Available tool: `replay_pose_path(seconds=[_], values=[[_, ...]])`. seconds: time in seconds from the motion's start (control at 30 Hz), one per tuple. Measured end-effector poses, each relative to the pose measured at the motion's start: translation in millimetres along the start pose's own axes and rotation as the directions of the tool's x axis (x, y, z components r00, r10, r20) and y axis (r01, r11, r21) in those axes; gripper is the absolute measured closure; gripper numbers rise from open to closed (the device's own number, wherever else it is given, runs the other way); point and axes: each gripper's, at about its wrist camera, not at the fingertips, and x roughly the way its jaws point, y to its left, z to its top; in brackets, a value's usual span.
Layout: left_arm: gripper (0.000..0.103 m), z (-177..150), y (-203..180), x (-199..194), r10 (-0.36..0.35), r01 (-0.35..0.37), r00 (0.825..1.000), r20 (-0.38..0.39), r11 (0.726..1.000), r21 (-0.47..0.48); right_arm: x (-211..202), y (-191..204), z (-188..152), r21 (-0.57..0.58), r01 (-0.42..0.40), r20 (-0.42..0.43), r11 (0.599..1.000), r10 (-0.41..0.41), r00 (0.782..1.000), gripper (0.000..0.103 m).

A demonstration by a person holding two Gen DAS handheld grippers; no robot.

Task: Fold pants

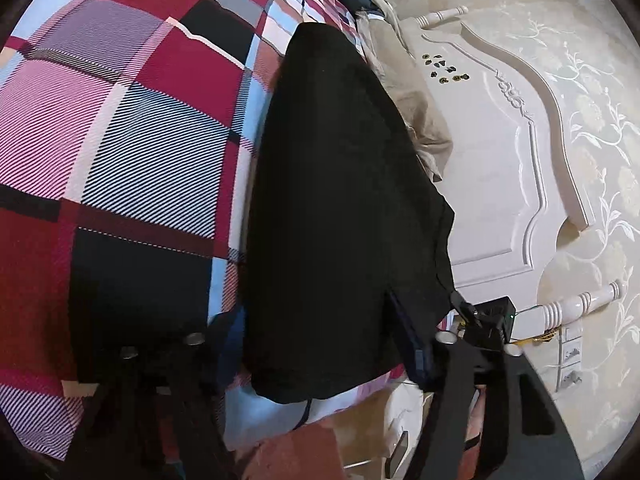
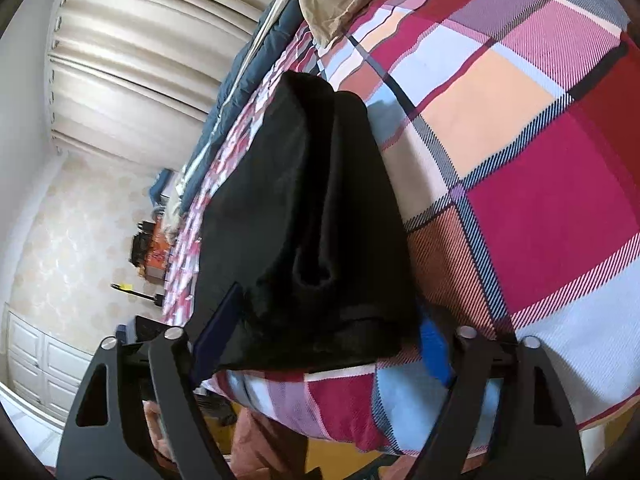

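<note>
Black pants [image 1: 340, 160] lie folded in a long strip on a plaid bedspread [image 1: 120, 120], and their near end hangs slightly over the bed's edge. My left gripper [image 1: 316, 320] straddles that near end, its blue pads pressed against the fabric on both sides. In the right wrist view the same pants [image 2: 304, 180] run away from me across the bedspread [image 2: 520, 160]. My right gripper [image 2: 328, 312] is shut on the bunched near end; the dark left pad [image 2: 220, 320] digs into the cloth and the bright blue right pad [image 2: 434, 344] sits against its other edge.
A white carved headboard [image 1: 500, 160] stands beside the bed, with beige cloth [image 1: 420, 112] heaped against it. A black device with a green light [image 1: 488, 320] sits close to my left gripper's right finger. Pale curtains [image 2: 132, 60], a white cabinet [image 2: 40, 360] and floor clutter [image 2: 148, 248] lie beyond the bed.
</note>
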Motion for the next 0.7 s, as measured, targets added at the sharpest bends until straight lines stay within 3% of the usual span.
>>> replay_pose_path(seconds=[0.03,0.13,0.4,0.7], values=[[0.049,0,2,0,-0.001,0.001,1.000,0.000,1.000,-0.003,3,-2,-2,-0.002,-0.007,-0.017,1.000,0.007,1.000,0.053],[0.057,-2,3,-2,0.004,-0.004,1.000,0.012,1.000,0.011,5,-4,-3,0.005,-0.036,-0.023,0.999,0.036,0.999,0.066],[0.066,-4,2,-15,-0.006,0.004,0.998,0.059,0.999,0.032,5,7,-2,-0.030,-0.062,-0.006,0.998,0.062,0.998,0.070],[0.067,-7,16,-50,0.015,-0.016,0.992,0.125,1.000,0.007,34,35,-5,-0.074,-0.105,-0.074,0.992,0.099,0.992,0.070]])
